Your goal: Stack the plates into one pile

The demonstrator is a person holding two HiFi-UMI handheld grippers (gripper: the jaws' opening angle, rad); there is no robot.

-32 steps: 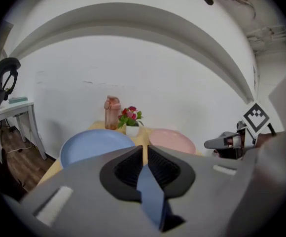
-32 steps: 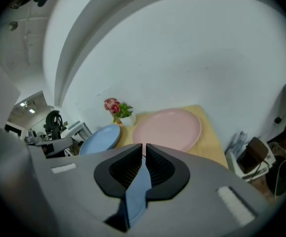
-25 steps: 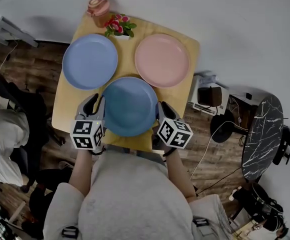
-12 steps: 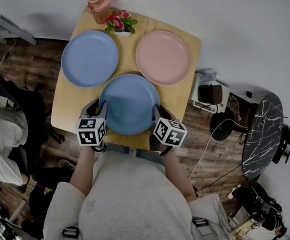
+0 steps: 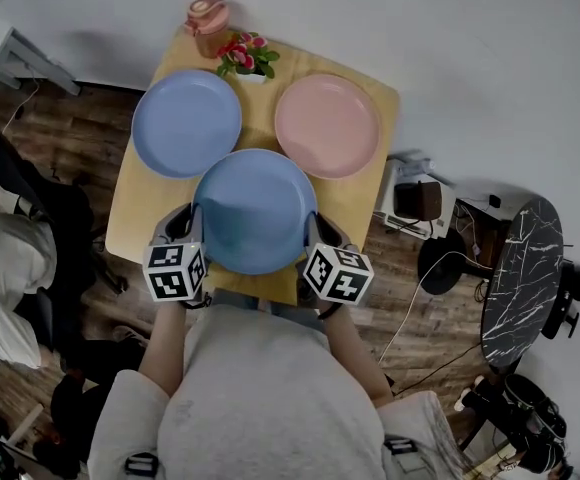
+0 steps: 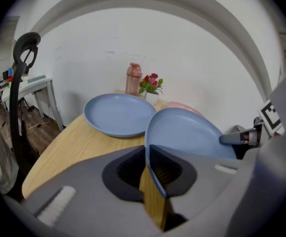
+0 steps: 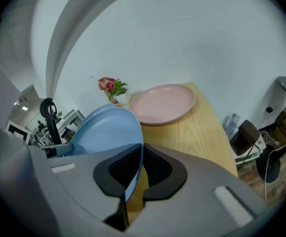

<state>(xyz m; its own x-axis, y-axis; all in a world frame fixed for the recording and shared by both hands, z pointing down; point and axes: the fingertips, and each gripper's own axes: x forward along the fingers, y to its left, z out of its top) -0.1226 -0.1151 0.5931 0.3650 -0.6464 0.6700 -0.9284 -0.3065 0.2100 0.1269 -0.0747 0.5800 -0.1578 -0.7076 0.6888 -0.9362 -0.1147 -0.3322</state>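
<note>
Blue front plate (image 5: 255, 211) is pinched at its rim by left gripper (image 6: 147, 152) and right gripper (image 7: 139, 152), their jaws just closed; only the gripper views show it.

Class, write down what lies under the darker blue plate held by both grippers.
The wooden table shows beneath the darker blue plate's near rim. Anything under its middle is covered.

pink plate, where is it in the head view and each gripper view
Head view: pink plate at the upper right of the table.
Left gripper view: only a sliver behind the held blue plate.
Right gripper view: centre, beyond the jaws.
Shared landmark: potted flowers just left of it.
</note>
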